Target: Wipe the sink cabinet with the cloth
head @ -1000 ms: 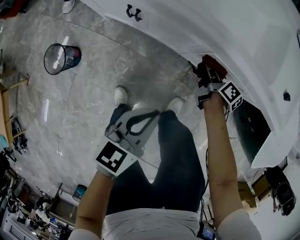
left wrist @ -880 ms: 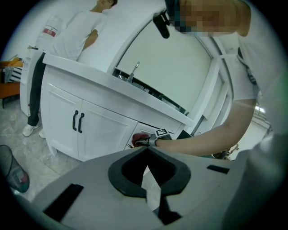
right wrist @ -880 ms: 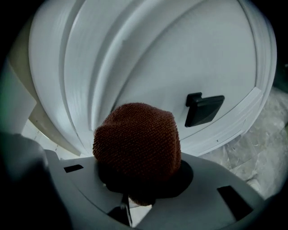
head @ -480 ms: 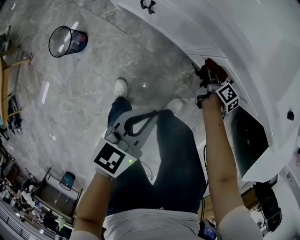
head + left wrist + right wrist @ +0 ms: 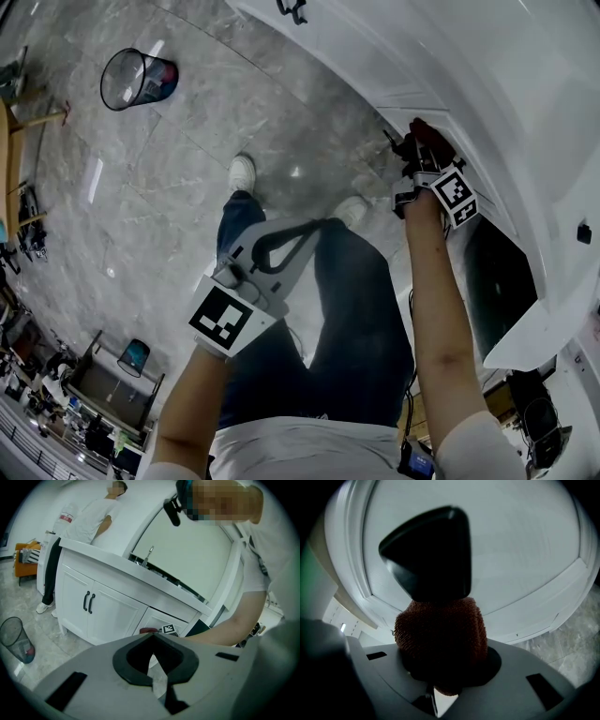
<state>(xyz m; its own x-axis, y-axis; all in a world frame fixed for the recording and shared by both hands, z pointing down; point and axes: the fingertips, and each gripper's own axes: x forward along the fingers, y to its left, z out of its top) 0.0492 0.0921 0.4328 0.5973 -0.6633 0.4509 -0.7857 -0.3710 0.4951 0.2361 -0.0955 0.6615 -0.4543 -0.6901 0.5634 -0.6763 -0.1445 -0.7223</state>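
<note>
At the cabinet door, right gripper tight on red cloth; left gripper closed, empty.

Floor: grey veined stone tiles, polished, with bright streaks of reflected light. Wire-mesh waste bin stands on it at upper left, coloured rubbish inside. Wooden furniture at the left edge. Cluttered racks at lower left. Orange seat against a white wall.

In my matt grey plastic right claw, the cloth looks coarse and nubby; the sink cabinet smooth, satin white; the floor glossy, stone-like.
</note>
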